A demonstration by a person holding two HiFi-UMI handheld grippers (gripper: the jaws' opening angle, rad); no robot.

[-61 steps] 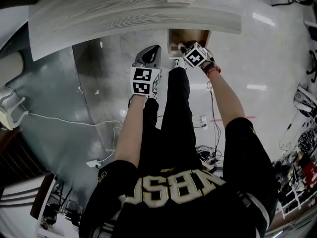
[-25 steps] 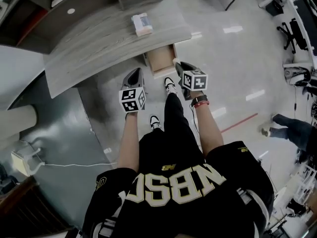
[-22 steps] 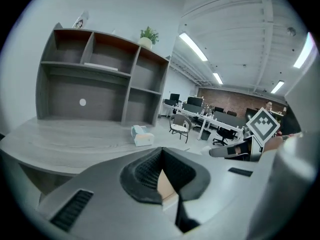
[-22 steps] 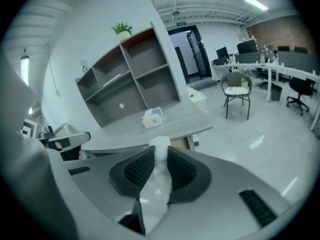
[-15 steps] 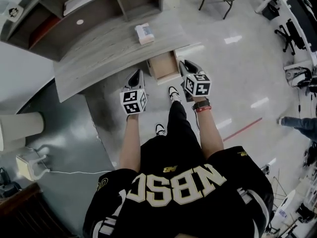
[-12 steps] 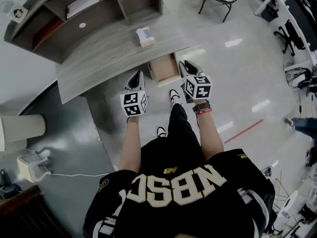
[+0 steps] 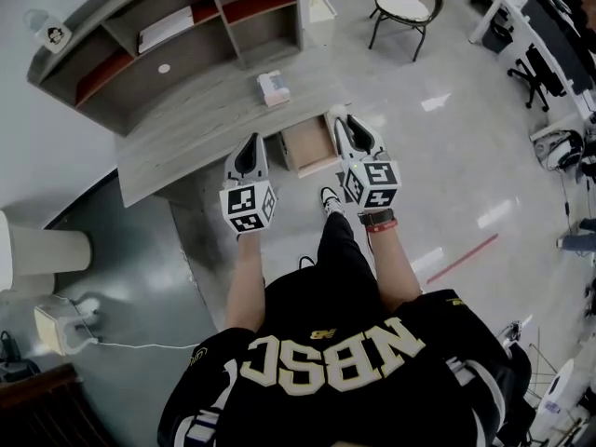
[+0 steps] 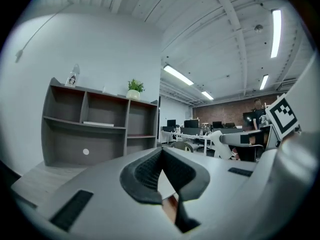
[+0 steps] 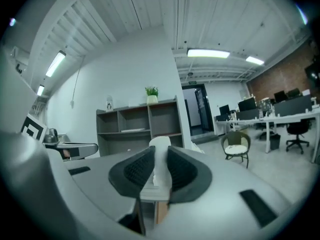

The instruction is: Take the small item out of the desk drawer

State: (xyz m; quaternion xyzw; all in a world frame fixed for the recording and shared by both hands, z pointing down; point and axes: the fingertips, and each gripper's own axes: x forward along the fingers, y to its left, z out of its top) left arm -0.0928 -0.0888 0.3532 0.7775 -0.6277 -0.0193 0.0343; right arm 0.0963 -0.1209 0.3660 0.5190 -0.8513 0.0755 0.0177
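Note:
The wooden desk drawer (image 7: 310,143) stands pulled out under the grey desk (image 7: 200,124). My right gripper (image 7: 343,125) is held above and just right of the drawer. In the right gripper view, the right gripper (image 9: 161,153) is shut on a small white item (image 9: 160,161) that pokes up between the dark pads. My left gripper (image 7: 249,145) hovers over the desk's front edge, left of the drawer. In the left gripper view, the left gripper (image 8: 162,152) has its pad tips together with nothing between them. Both grippers point roughly level, toward the shelves.
A small box (image 7: 273,87) lies on the desk behind the drawer. A grey shelf unit (image 7: 177,26) stands at the back of the desk. A chair (image 7: 400,3) is off to the right. The person's legs and shoes (image 7: 330,196) are in front of the drawer.
The right gripper has come out of the drawer. Both grippers have risen as the person stood up. The desk and drawer now look smaller and farther below.

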